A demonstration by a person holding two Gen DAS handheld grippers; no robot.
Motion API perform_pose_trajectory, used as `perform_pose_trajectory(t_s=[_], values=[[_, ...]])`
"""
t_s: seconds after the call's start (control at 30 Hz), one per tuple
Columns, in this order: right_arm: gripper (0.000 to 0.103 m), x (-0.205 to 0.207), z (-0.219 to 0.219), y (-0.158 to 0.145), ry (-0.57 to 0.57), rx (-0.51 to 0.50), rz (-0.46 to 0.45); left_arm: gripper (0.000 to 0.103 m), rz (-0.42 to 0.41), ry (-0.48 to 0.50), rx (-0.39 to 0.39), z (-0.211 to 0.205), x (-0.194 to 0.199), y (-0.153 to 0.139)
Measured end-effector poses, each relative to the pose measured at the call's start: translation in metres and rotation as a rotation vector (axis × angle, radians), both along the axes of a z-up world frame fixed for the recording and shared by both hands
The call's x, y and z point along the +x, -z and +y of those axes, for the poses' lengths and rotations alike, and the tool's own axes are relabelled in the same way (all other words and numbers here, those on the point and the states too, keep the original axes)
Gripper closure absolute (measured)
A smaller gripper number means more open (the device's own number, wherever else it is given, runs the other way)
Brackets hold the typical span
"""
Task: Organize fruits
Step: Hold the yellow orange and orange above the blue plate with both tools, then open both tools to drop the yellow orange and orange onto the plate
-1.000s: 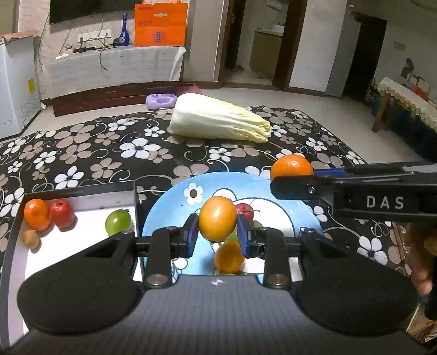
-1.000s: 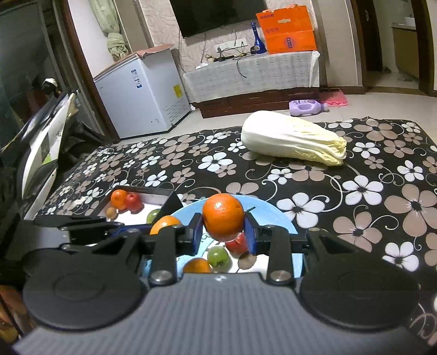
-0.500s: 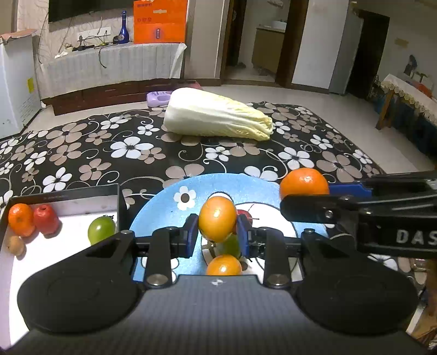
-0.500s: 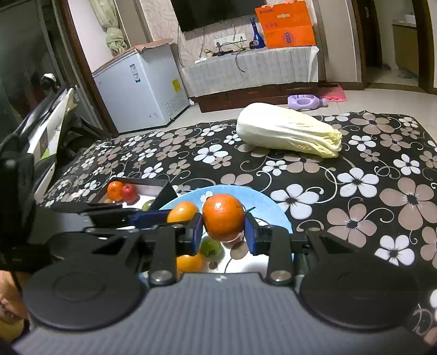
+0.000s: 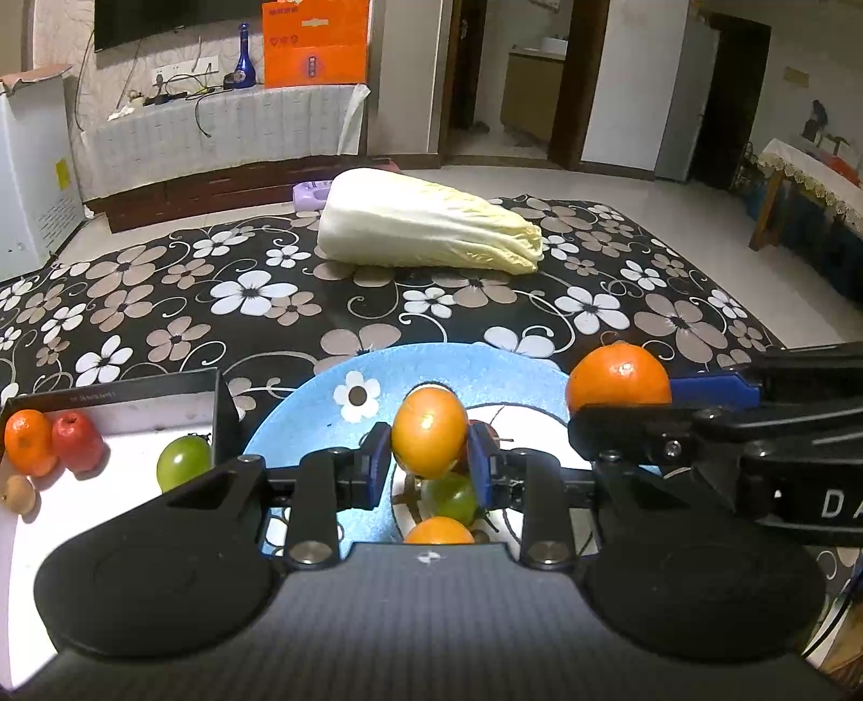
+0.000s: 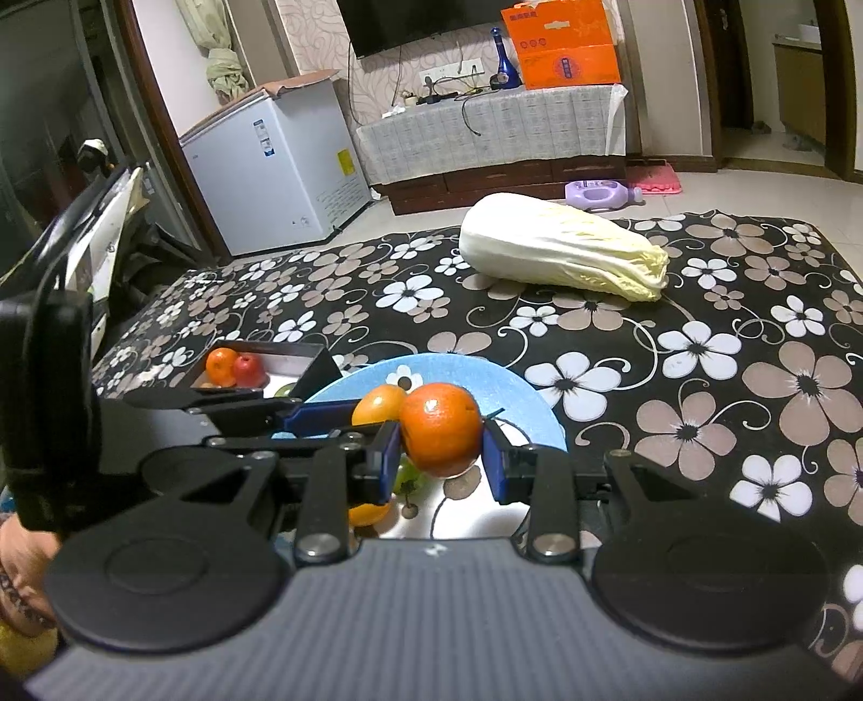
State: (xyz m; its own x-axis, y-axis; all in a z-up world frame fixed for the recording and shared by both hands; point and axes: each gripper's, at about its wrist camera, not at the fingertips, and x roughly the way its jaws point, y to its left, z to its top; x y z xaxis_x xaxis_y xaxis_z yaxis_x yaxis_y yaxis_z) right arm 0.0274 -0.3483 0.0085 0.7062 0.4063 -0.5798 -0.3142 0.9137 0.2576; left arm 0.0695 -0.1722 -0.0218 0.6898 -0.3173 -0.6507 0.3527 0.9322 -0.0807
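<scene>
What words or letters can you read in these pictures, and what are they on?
"D" and part of a second letter, cut off by the picture's edge: on the right gripper, seen from the left wrist.
Orange box: print too small to read.
Freezer stickers: blurred.
Black tray rim: tiny print, unreadable.

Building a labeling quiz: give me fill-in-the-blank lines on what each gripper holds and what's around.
1. The left gripper is shut on an ___.
2. The right gripper holds its orange above the blue ___.
3. In the black tray, the green fruit lies apart from the ___ apple beside the small orange.
4. The large vegetable on the floral cloth is a ___.

Missing: orange; plate; red; cabbage
</scene>
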Motion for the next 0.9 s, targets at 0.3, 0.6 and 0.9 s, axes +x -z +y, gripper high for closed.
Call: perform_pose_trajectory(t_s=[0.3,0.6,0.9], values=[[0.067,0.002,-0.002,0.003,0.014,-0.005,0.005,0.052,-0.023,-0.004,-0.012,0.004,-0.004,-0.006],[0.067,0.003,-0.001,0.004,0.01,-0.009,0.012,0.051,-0.022,-0.004,-0.016,0.007,-0.006,-0.008],[0.067,0.004,0.002,0.013,0.011,-0.111,0.021,0.049,-0.055,-0.047,-0.051,0.046,-0.012,-0.029]])
